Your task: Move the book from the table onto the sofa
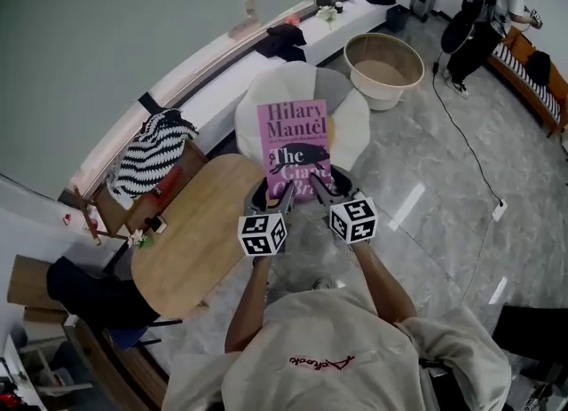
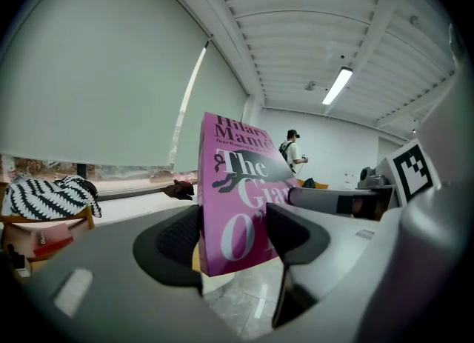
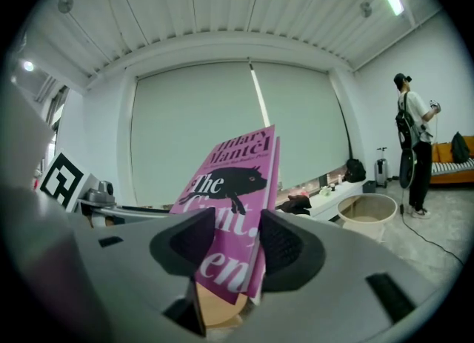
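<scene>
The pink paperback book (image 1: 295,147) is held upright in the air between both grippers, above the gap between the round wooden table (image 1: 191,241) and a white round seat (image 1: 266,103). My left gripper (image 1: 282,198) is shut on the book's lower left edge, and my right gripper (image 1: 318,193) is shut on its lower right edge. In the left gripper view the book (image 2: 237,208) stands between the dark pads of the left gripper (image 2: 233,241). In the right gripper view the right gripper (image 3: 235,241) pinches the book (image 3: 233,186). An orange sofa (image 3: 452,167) stands far right.
A beige tub (image 1: 383,67) sits on the glossy floor beyond the white seat. A striped bag (image 1: 151,161) rests on a wooden chair left of the table. A person (image 1: 484,19) stands by the orange sofa (image 1: 537,76). A white bench (image 1: 266,54) runs along the window.
</scene>
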`<state>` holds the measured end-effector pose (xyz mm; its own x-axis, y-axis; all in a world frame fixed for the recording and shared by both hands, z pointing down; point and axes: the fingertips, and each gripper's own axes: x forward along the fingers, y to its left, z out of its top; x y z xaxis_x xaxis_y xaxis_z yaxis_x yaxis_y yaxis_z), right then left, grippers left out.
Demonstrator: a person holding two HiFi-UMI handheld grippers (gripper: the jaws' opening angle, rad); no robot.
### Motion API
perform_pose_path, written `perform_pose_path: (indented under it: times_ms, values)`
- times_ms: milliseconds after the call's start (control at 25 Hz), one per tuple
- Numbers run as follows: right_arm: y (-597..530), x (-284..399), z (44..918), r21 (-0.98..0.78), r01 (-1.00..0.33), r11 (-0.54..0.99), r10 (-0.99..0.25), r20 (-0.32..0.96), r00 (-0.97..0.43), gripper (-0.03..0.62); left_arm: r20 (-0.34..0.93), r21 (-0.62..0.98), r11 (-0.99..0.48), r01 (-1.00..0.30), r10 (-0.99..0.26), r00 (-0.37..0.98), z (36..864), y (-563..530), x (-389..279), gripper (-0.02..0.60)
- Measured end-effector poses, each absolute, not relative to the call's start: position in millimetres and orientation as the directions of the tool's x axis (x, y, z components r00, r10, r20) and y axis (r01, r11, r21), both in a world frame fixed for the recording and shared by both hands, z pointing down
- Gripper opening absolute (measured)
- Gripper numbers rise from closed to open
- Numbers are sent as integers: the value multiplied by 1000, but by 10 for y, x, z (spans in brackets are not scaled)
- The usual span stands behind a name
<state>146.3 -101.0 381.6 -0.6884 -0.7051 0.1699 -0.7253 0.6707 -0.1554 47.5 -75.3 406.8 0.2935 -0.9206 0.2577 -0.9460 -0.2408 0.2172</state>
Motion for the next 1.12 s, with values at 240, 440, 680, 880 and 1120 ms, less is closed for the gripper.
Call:
perform_pose_path:
  times_ms: [240, 440, 680, 880, 1120]
  values:
    - [-1018, 2011, 3894, -180, -786, 591, -770, 163, -617, 196, 274, 205, -331, -921, -884, 379, 4127, -853, 998, 285]
    - [-984, 2251, 3964, -186, -827, 531, -810, 176, -559, 196, 288, 210, -394, -895, -850, 441, 4195, -892, 1229, 285]
    - [-1156, 2152, 3780, -162, -868, 469, -845, 201, -495, 196, 283, 244, -448, -860, -816, 505, 4044, -1129, 1135, 285]
    - [-1248, 2112, 3797, -160, -878, 452, -862, 177, -476, 196, 262, 232, -474, -850, -811, 524, 4055, -1249, 1090, 285]
    - [-1353, 1929, 3771, -146, -881, 450, -867, 166, -470, 195, 249, 228, -483, -845, -811, 530, 4045, -1369, 911, 285]
